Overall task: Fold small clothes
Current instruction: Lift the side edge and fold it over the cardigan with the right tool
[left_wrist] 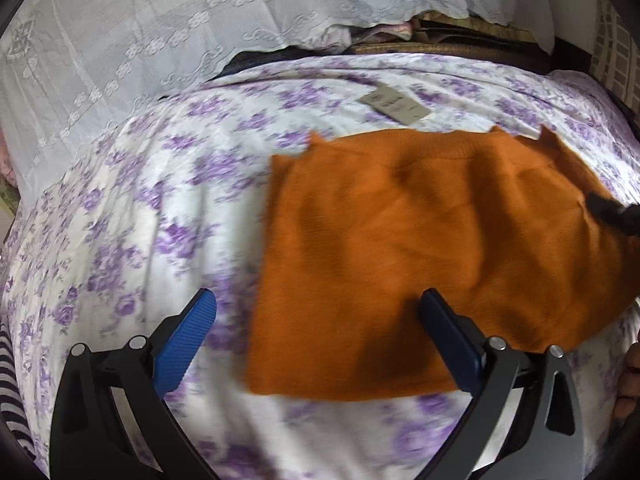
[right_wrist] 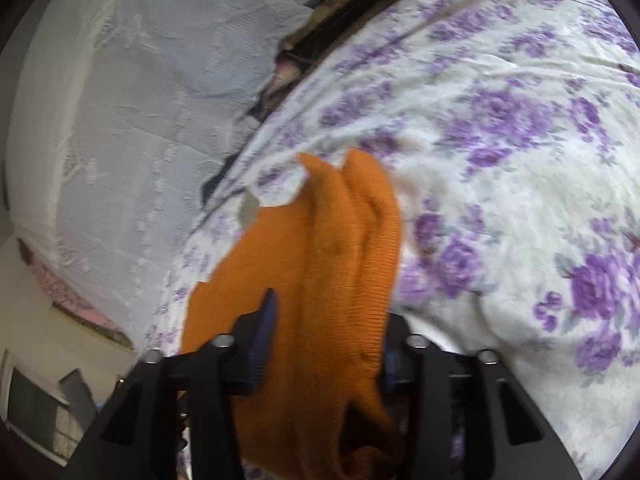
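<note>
Orange knit garment (left_wrist: 420,248) lies partly folded on the floral sheet (left_wrist: 140,220), left gripper (left_wrist: 316,320) wide and empty above its near edge, right gripper (right_wrist: 324,320) half-open around a bunched edge; final folds remain.

Left wrist view looks steeply down over the bed (left_wrist: 120,208); right wrist view sits closer, shallower; both share the orange garment (left_wrist: 420,240).

Soft daylight, motion blur, fisheye-warped dark edges.
</note>
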The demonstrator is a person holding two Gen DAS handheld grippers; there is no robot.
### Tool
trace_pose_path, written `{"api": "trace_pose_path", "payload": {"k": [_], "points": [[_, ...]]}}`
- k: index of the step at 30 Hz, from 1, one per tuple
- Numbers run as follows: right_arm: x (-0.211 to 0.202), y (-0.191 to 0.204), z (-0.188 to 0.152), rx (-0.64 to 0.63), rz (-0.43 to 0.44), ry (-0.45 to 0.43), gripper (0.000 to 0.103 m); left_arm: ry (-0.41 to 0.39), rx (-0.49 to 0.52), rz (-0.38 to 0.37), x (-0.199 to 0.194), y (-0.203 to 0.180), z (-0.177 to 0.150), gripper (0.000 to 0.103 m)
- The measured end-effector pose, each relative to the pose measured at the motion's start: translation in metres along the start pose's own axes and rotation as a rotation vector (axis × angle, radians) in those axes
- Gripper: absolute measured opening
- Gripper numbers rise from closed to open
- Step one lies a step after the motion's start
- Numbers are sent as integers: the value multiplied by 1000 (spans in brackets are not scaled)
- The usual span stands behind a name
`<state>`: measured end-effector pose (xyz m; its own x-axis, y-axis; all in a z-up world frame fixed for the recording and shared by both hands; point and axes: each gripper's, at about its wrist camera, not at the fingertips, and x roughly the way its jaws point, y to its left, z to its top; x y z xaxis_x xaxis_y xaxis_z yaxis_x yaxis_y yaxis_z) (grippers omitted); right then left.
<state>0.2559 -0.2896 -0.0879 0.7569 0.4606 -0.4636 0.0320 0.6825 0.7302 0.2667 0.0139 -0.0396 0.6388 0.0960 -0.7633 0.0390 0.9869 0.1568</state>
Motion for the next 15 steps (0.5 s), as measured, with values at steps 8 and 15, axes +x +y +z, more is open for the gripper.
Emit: {"api": "trace_pose_path", "payload": {"k": [8, 15], "points": [[5, 9, 3, -43, -2, 48, 71, 64, -105, -84, 11, 25, 0, 99], [1, -17, 4, 121, 18, 27, 24, 27, -63, -32, 4, 17, 0, 99]]}}
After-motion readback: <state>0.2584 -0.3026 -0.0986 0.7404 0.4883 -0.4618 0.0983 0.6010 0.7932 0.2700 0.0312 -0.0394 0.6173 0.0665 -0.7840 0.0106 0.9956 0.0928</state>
